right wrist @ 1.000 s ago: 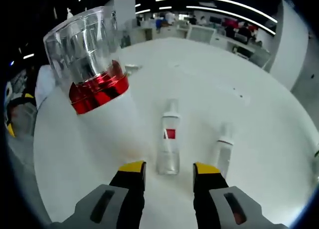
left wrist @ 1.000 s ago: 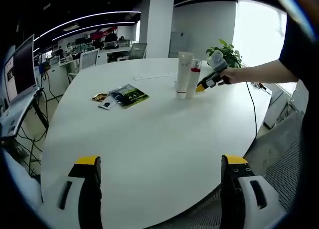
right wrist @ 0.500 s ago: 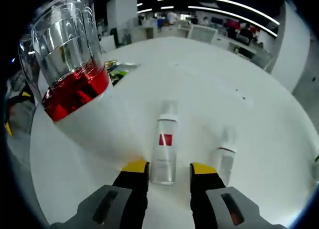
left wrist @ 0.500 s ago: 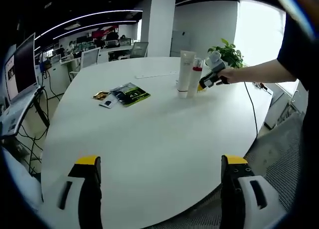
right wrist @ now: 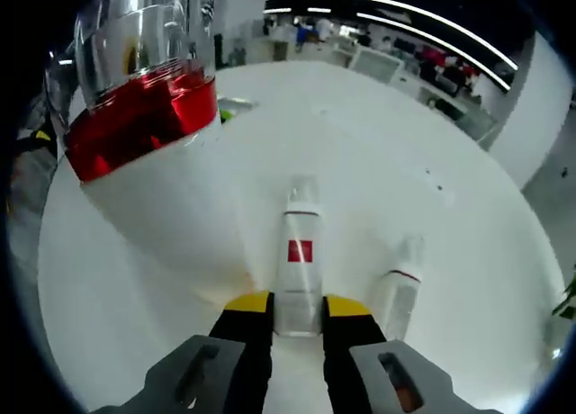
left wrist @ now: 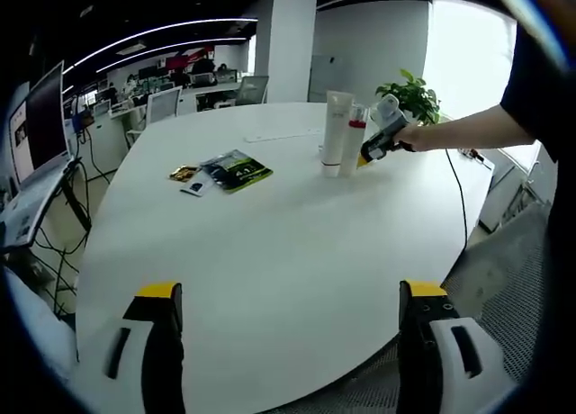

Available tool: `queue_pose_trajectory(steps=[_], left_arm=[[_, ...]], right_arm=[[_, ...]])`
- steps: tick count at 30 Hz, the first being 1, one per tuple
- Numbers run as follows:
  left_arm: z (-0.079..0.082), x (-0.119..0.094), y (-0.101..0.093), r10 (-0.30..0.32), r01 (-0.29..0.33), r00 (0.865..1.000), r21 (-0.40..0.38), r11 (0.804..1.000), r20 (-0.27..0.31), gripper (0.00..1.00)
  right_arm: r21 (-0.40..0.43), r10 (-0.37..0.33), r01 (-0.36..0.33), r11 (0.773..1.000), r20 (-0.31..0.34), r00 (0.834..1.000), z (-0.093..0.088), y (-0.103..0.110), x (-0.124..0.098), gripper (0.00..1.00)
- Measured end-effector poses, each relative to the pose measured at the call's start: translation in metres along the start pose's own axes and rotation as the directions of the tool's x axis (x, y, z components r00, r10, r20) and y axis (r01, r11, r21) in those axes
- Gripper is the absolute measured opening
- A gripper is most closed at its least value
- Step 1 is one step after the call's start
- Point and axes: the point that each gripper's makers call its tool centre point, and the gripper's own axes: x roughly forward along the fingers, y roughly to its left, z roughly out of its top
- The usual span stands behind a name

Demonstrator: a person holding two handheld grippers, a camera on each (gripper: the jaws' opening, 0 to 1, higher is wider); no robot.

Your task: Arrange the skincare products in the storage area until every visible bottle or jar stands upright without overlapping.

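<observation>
Two sets of tongs were in play. The right tongs (right wrist: 286,304) had narrowed over the last second until their yellow tips pressed against both sides of a slim clear bottle (right wrist: 299,270) with a red square label, lying flat on the white desk (right wrist: 432,252); earlier the jaws stood apart with the bottle's end between them, so the grip looked just made. That likely meant the lying bottle was ready to be lifted and stood up. Just beside it to the right lay a smaller white bottle (right wrist: 399,283), also on its side and apart from the first. Close on the left rose a large white bottle with a red band and clear cap (right wrist: 144,117), upright.

The left tongs (left wrist: 288,292) hung with jaws wide apart and nothing between them, over the near edge of the desk and well away from the products. From there the right tongs (left wrist: 373,148) showed far across the desk beside a tall white tube (left wrist: 335,130), with some packets (left wrist: 220,173) lying flat to the left.
</observation>
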Motion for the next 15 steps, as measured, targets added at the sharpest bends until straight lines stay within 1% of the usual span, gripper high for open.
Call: queue_pose_trajectory(steps=[3, 8, 13, 15], left_arm=[[0.0, 0.0, 0.0, -0.001, 0.001, 1.0, 0.001, 1.0, 0.004, 0.93], [0.0, 0.001, -0.001, -0.008, 0.008, 1.0, 0.014, 1.0, 0.0, 0.93], [0.001, 0.0, -0.003, -0.01, 0.01, 1.0, 0.021, 1.0, 0.002, 0.92], [0.002, 0.0, -0.004, -0.013, 0.013, 1.0, 0.022, 1.0, 0.002, 0.92]], right_arm=[[0.06, -0.02, 0.02, 0.998, -0.003, 1.0, -0.002, -0.003, -0.005, 0.12], [0.103, -0.042, 0.044, 0.994, -0.018, 0.999, -0.007, -0.005, -0.016, 0.11], [0.129, -0.065, 0.07, 0.989, -0.039, 0.997, -0.022, 0.0, -0.031, 0.11], [0.157, -0.067, 0.073, 0.985, -0.043, 0.997, -0.028, 0.004, -0.039, 0.11]])
